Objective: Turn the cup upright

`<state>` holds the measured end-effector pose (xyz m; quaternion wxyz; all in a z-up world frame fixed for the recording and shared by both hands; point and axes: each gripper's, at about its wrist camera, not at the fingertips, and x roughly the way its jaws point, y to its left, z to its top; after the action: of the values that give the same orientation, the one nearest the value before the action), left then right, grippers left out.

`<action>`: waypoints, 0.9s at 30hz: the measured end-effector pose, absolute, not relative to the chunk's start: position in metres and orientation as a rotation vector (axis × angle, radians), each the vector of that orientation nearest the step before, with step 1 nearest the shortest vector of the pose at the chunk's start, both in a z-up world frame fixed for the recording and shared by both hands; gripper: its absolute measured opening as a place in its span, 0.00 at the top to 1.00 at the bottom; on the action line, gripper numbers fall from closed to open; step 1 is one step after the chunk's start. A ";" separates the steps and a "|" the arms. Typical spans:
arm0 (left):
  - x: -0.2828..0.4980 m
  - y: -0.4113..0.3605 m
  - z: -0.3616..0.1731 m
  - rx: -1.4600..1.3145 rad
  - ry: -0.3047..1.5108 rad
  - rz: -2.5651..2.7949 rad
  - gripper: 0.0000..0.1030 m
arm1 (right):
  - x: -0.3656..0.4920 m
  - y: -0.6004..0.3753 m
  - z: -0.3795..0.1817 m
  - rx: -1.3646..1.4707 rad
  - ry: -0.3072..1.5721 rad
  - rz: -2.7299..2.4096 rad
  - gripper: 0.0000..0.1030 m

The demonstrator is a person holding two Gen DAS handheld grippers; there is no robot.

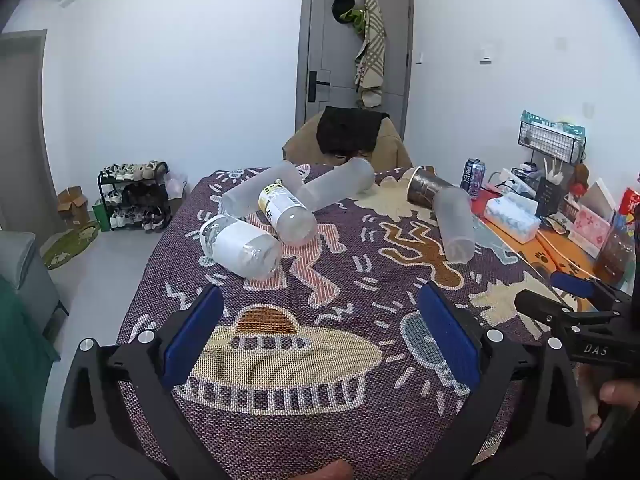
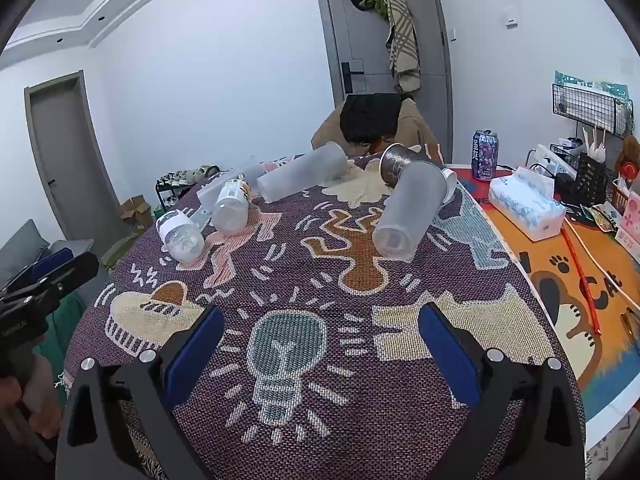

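Note:
Several cups lie on their sides on the patterned cloth (image 1: 320, 308). A frosted plastic cup (image 2: 408, 216) lies right of centre, base toward me; it also shows in the left wrist view (image 1: 456, 226). A dark patterned cup (image 2: 396, 166) lies behind it. Two more frosted cups (image 2: 304, 178) (image 1: 260, 194) lie at the back left. My left gripper (image 1: 320, 332) is open and empty above the near cloth. My right gripper (image 2: 320, 344) is open and empty, well short of the cups.
Two clear plastic bottles (image 1: 244, 246) (image 1: 286, 216) lie on the cloth's left side. On the right, an orange mat (image 2: 560, 280) holds a tissue pack (image 2: 528, 208), a drink can (image 2: 485, 156) and a wire rack (image 2: 592, 108). A chair (image 2: 376, 124) stands behind the table.

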<state>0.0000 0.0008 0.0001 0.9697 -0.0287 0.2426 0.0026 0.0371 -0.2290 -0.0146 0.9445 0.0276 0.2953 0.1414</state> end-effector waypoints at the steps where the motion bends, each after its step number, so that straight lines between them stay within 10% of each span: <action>1: 0.000 0.001 0.000 -0.056 0.489 0.006 0.05 | 0.037 -0.229 -0.015 0.056 0.606 0.289 0.07; 27: -0.001 -0.004 0.003 -0.054 0.491 -0.023 0.05 | 0.036 -0.227 -0.012 0.054 0.571 0.301 0.07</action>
<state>-0.0005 -0.0037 0.0026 0.9696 -0.0266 0.2429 -0.0115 0.0360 -0.2266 -0.0118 0.9480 0.0266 0.2805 0.1480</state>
